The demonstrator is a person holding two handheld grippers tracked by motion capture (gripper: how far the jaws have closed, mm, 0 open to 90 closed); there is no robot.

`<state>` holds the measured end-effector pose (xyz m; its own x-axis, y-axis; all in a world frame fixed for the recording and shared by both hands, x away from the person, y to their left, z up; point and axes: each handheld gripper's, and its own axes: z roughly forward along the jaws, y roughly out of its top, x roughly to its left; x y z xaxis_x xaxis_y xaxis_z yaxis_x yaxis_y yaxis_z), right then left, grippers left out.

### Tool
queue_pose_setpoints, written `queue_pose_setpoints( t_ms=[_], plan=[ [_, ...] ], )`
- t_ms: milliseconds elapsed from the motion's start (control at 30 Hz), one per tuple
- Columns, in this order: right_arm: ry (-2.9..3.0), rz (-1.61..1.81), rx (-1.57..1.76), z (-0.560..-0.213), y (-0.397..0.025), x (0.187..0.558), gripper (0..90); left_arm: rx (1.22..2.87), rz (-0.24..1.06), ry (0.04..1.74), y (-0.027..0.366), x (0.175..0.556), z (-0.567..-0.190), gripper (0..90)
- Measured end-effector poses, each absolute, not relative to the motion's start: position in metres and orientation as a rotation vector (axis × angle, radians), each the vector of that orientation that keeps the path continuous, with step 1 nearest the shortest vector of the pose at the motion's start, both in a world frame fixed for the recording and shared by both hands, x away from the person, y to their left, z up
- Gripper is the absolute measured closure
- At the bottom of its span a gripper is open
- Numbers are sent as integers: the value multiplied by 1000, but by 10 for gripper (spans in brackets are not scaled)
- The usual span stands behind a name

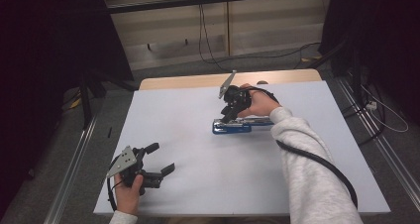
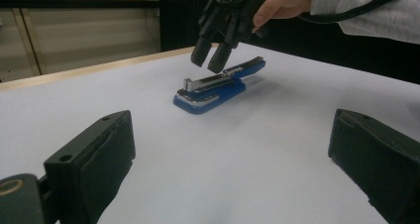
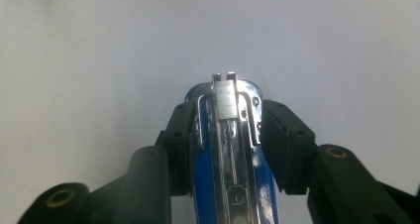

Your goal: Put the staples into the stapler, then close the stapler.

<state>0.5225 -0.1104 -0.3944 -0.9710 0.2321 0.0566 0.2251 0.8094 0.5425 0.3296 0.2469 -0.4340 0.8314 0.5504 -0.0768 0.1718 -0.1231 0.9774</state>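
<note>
A blue stapler lies flat on the white table, right of centre, with its metal staple channel exposed on top. My right gripper points down over the stapler's front end. Its jaws stand a narrow gap apart on either side of the stapler. In the left gripper view the right gripper has its fingertips just above the metal channel, not clamped on it. My left gripper rests near the table's front left, wide open and empty, facing the stapler.
The white sheet covers a wooden table whose far edge shows bare wood. Black cables trail from both grippers. Dark stands and floor cables surround the table. Cabinets stand behind it.
</note>
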Motion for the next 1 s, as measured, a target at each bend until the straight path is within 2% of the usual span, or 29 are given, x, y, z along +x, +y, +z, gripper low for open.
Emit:
queue_pose_setpoints(
  t_ms=[267, 333, 800, 1000],
  plan=[
    [2928, 958, 447, -389, -133, 517, 504, 1698, 342, 568, 244, 331, -433, 41],
    [2905, 965, 494, -388, -142, 514, 443, 1703, 341, 571, 243, 333, -433, 40],
    [2848, 946, 626, -394, -173, 507, 286, 1780, 286, 567, 224, 342, -434, 35],
    [2828, 937, 649, -393, -185, 503, 266, 1780, 282, 569, 219, 345, -433, 33]
  ],
)
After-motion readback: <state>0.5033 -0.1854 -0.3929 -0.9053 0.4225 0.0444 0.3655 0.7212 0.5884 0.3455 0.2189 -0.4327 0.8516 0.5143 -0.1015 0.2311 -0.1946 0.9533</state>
